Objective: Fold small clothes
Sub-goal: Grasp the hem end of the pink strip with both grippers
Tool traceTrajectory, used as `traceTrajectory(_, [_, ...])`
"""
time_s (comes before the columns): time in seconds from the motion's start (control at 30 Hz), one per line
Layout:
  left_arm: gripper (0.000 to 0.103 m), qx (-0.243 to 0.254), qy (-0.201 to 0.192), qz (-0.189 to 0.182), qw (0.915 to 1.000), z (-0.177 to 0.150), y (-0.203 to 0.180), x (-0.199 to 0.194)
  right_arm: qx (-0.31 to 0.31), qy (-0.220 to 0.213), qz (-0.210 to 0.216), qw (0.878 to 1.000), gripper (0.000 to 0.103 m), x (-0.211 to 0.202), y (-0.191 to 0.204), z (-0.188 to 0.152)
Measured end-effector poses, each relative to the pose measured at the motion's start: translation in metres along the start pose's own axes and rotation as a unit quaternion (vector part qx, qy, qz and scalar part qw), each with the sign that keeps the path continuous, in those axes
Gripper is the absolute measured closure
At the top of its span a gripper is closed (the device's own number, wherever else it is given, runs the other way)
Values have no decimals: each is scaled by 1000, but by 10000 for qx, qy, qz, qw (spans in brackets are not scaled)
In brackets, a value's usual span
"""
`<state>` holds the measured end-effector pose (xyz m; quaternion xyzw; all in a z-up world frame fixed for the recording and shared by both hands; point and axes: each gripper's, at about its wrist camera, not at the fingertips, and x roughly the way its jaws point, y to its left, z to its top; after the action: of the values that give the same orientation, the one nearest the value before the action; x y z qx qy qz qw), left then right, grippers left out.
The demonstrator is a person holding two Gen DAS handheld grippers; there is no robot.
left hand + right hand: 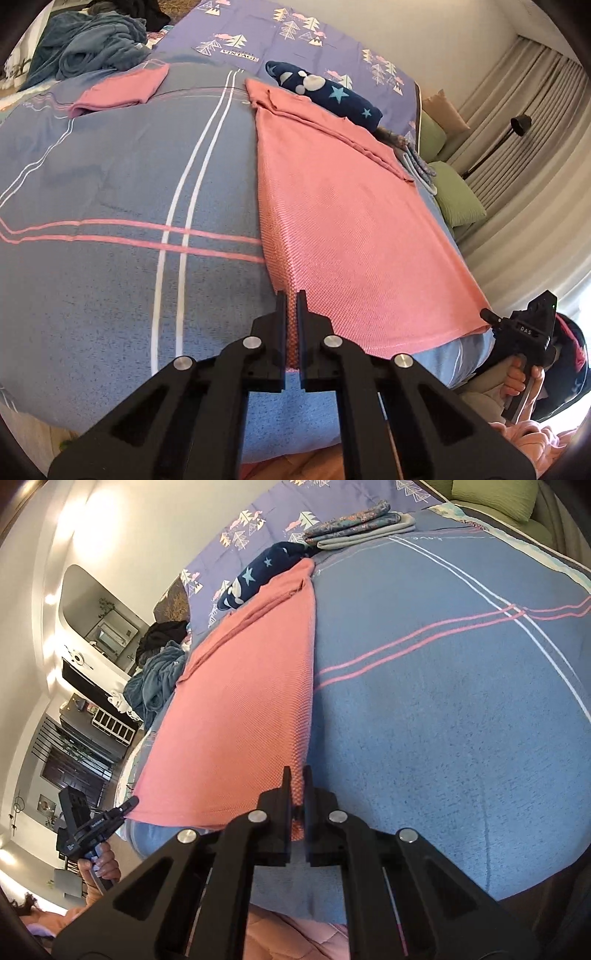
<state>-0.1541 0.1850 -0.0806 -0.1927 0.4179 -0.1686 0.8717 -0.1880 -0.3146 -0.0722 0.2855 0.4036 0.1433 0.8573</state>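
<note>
A pink knit garment [343, 206] lies spread flat on the blue bedspread, also seen in the right wrist view [240, 716]. My left gripper [291, 295] is shut on its near left corner. My right gripper [297, 771] is shut on its near right corner; it also shows at the garment's far corner in the left wrist view [487, 315]. The left gripper shows in the right wrist view [131, 804]. The garment's far end has a folded strip next to a navy star-print cloth [328, 92].
A folded pink garment [118, 90] lies at the far left of the bed [92, 192]. A blue blanket heap [88, 40] sits behind it. Folded patterned clothes [354, 526] lie at the bed's far end. Green cushions [458, 199] and curtains stand at the right.
</note>
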Motion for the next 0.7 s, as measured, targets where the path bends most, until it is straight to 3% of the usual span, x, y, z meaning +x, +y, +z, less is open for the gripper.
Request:
traceTrajectory(0.13, [99, 78, -197, -84, 9997, 2, -5, -12, -250, -145, -29, 9996, 97, -6, 10, 2])
traceTrajectory(0.2, [97, 132, -186, -53, 9997, 2, -6, -10, -319, -186, -242, 9990, 84, -3, 9, 1])
traceTrajectory(0.23, [95, 125, -90, -8, 9999, 0, -4, -5, -296, -139, -324, 9989, 69, -1, 5, -1])
traceTrajectory(0.27, [86, 85, -5, 83, 9999, -2, -2, 0, -236, -79, -326, 9992, 57, 1, 1, -2])
traceTrajectory(0.3, [74, 17, 60, 188, 9998, -5, 1, 3, -167, -31, -310, 9994, 57, 3, -3, -2])
traceTrajectory(0.4, [65, -100, -20, 60, 9999, -9, 6, 0, 17, 42, -81, 10000, 58, 2, -13, -2])
traceTrajectory(0.5, [50, 133, 39, -17, 9999, -10, 0, 1, -111, 252, 238, 9993, 43, 8, -14, 2])
traceTrajectory(0.63, [49, 479, 75, 19, 9988, -9, -10, 14, -284, 425, 546, 9972, 38, 25, -11, 10])
traceTrajectory(0.67, [52, 459, 81, -38, 9989, -7, -11, 16, -225, 454, 638, 9967, 43, 29, -11, 13])
traceTrajectory(0.7, [76, 451, 122, -153, 9988, -6, -14, 20, -157, 511, 713, 9960, 53, 33, -11, 16])
